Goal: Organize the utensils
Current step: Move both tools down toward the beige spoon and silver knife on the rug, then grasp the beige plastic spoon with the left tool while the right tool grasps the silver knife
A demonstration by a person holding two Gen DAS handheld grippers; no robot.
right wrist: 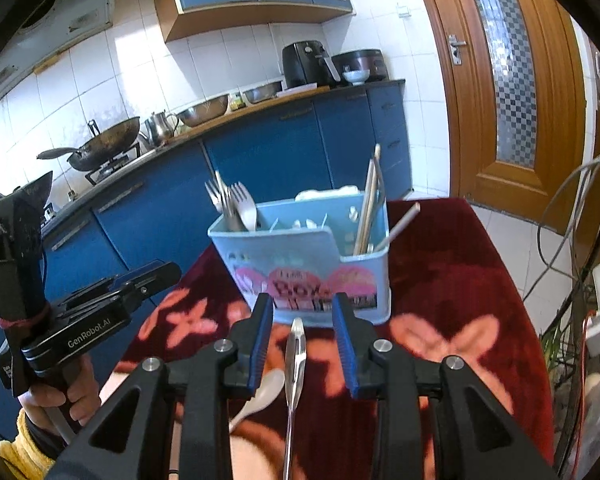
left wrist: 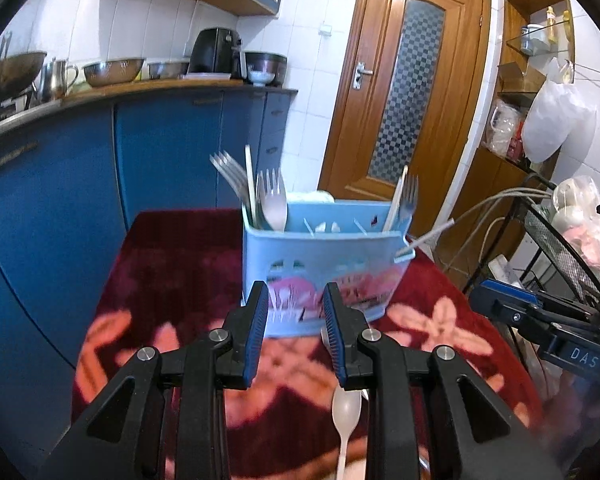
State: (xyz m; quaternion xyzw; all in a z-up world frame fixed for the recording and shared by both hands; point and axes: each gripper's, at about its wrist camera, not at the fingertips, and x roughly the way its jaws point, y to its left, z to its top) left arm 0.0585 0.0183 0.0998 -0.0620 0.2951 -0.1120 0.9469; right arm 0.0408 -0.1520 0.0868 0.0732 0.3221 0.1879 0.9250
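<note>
A light blue utensil caddy (left wrist: 324, 264) stands on the red flowered cloth (left wrist: 172, 280); it also shows in the right wrist view (right wrist: 300, 256). It holds forks (left wrist: 272, 200) at its left end and chopsticks (right wrist: 370, 200) at its right end. My left gripper (left wrist: 296, 320) is open and empty, just short of the caddy. A white plastic spoon (left wrist: 346, 412) lies on the cloth below it. My right gripper (right wrist: 302, 328) is open, also near the caddy. A metal spoon (right wrist: 295, 360) lies on the cloth between its fingers, apart from both. The white spoon (right wrist: 266, 390) lies beside it.
Blue kitchen cabinets (left wrist: 160, 140) with bowls, a wok and an air fryer run behind the table. A wooden door (left wrist: 404, 80) is at the back right. A wire rack with cables (left wrist: 548, 216) stands to the right. The left gripper's body (right wrist: 80, 320) shows at the right view's left.
</note>
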